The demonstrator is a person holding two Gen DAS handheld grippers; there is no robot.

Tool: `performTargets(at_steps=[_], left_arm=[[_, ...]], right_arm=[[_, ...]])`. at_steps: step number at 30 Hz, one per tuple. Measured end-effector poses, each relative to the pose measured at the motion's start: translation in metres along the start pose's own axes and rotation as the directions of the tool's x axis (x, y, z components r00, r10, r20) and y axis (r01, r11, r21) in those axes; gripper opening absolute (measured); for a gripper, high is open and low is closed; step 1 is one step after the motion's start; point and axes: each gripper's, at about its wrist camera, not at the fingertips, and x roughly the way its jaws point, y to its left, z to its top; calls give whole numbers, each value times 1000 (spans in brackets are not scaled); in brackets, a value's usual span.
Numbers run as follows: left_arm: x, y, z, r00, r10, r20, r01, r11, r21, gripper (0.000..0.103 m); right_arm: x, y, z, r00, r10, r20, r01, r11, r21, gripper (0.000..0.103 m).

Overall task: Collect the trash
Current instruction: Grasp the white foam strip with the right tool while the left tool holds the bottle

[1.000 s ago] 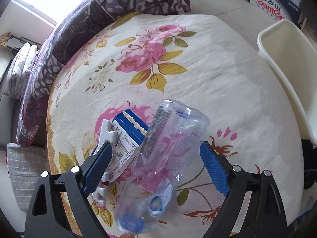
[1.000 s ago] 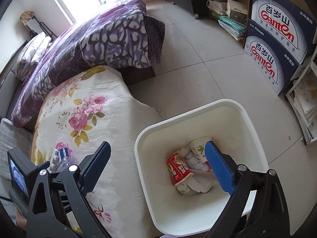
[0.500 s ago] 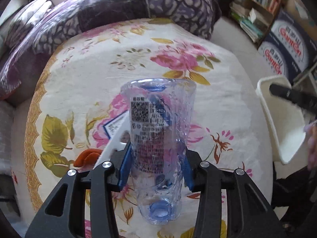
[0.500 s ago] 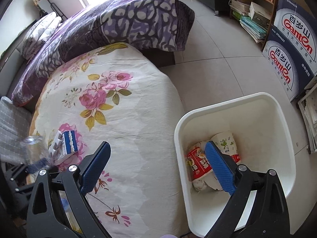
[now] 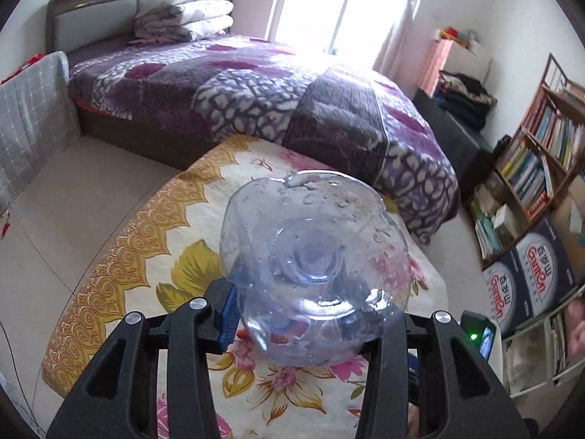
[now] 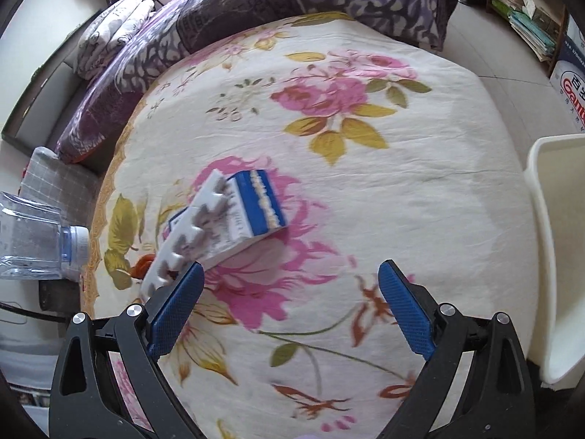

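My left gripper (image 5: 310, 314) is shut on a clear plastic bottle (image 5: 314, 252), held up above the floral table with its base toward the camera. The bottle also shows at the left edge of the right wrist view (image 6: 33, 241), cap pointing right. My right gripper (image 6: 289, 307) is open and empty above the floral tablecloth (image 6: 384, 190). Just beyond its left finger lie a blue-and-white carton (image 6: 248, 219), a white notched foam strip (image 6: 182, 241) and a small orange scrap (image 6: 144, 261). The white trash bin (image 6: 555, 256) stands at the table's right edge.
A bed with a purple patterned blanket (image 5: 292, 102) lies behind the table. A bookshelf (image 5: 541, 153) and blue cartons (image 5: 530, 278) stand to the right. A grey checked cushion (image 5: 29, 117) is at the left. Tiled floor (image 5: 73, 197) surrounds the table.
My left gripper closed on the bottle and lifted it off the table, tipping upward. My right gripper swung left from above the bin to above the carton on the table.
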Motion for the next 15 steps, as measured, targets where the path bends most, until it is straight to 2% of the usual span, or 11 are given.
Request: performTargets(at_steps=[4,7,12,13,14,15], left_arm=[[-21,18,8,998,3,60,1,998,-69,43],[-30,27,12,997,-4,75,11,995,-98,43],[-34,36,14,997,-11,77,21,991,-129,43],[-34,36,15,997,-11,77,21,991,-129,43],[-35,35,14,997,-10,78,20,992,-128,43],[-35,35,14,997,-8,80,18,992,-127,43]], right_arm=[[10,44,0,998,-27,50,29,998,-47,92],[17,62,4,995,-69,73,73,996,-48,91],[42,72,13,989,-147,22,148,988,-42,89],[46,71,12,988,-155,14,155,987,-45,80],[48,68,11,989,-148,7,148,988,-50,67],[50,66,9,991,-136,-3,136,989,-57,60]])
